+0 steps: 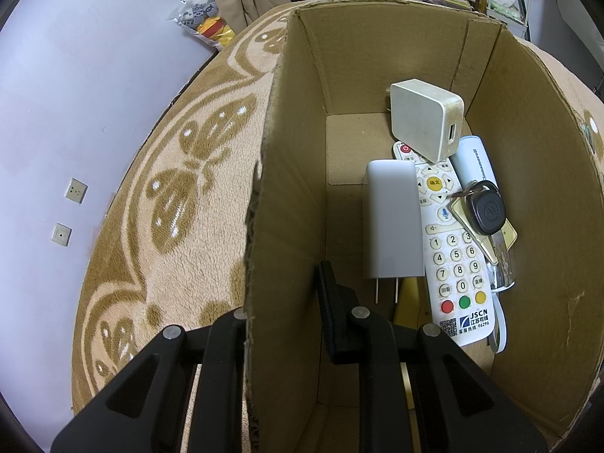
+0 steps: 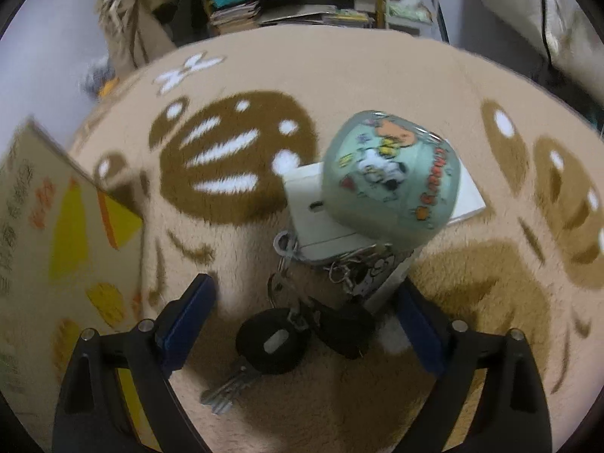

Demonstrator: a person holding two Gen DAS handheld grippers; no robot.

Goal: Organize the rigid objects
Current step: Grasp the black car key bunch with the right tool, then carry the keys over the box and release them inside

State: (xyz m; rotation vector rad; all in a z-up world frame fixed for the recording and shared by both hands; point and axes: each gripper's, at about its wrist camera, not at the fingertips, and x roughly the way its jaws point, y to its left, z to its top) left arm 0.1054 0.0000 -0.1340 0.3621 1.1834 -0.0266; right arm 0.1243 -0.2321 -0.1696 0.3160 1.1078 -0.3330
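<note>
In the left wrist view my left gripper (image 1: 279,294) is shut on the left wall of an open cardboard box (image 1: 294,151), one finger outside and one inside. In the box lie a square white charger (image 1: 422,117), a white plug adapter (image 1: 392,222), a white remote (image 1: 453,256) and a black key fob (image 1: 487,207). In the right wrist view my right gripper (image 2: 304,290) stands open just above a bunch of keys with black fobs (image 2: 275,343) on the beige blanket. Nothing is pressed between its blue pads (image 2: 188,313).
Just beyond the keys a green cartoon mug (image 2: 392,177) lies tipped on a flat white box (image 2: 313,211). The cardboard box's printed side (image 2: 56,245) stands at the left. Bookshelves (image 2: 302,3) and bags crowd the far edge of the patterned blanket (image 1: 181,204).
</note>
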